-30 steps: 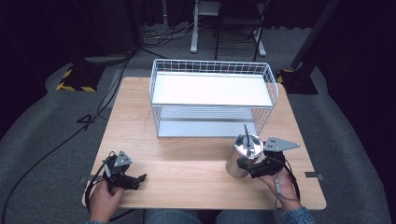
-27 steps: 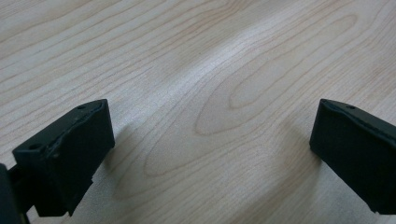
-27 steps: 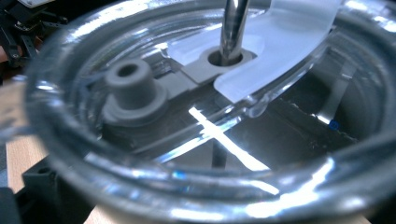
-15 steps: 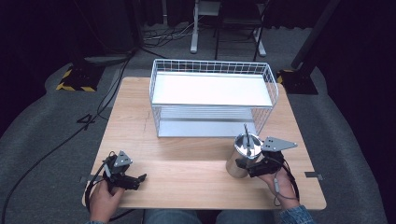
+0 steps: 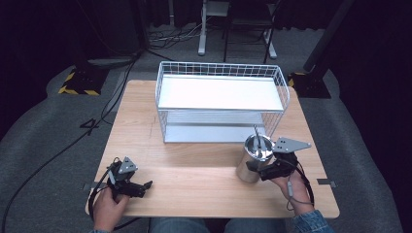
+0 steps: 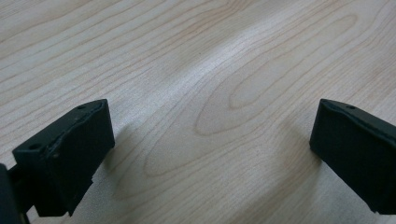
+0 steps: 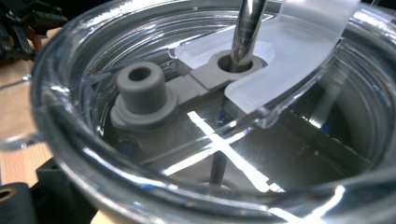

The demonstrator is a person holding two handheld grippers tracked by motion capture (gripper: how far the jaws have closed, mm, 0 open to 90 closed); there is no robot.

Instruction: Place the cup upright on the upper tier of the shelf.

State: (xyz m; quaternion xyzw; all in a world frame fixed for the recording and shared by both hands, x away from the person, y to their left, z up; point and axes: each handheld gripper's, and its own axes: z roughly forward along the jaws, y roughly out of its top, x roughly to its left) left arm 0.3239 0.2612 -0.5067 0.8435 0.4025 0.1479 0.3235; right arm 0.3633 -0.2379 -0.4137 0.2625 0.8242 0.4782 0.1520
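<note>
A steel tumbler (image 5: 251, 162) with a clear lid (image 7: 210, 116) and a metal straw (image 7: 247, 28) is at the table's front right, just before the wire rack. My right gripper (image 5: 256, 171) is shut on its side from the right, and one black jaw shows below the rim at the bottom left. The lid has a grey plug (image 7: 140, 93). I cannot tell whether the tumbler touches the table. My left gripper (image 5: 145, 186) rests at the front left, open, its jaws wide apart over bare wood (image 6: 210, 116) with nothing between them.
A white wire rack (image 5: 221, 73) with two shelves stands at the back centre of the wooden table (image 5: 204, 189). Dark floor with cables, stands and a chair base lies beyond the far edge. The other hand's gripper (image 7: 23, 21) appears far off.
The right gripper and the tumbler have shifted very slightly away from me. The left gripper has stayed still.
</note>
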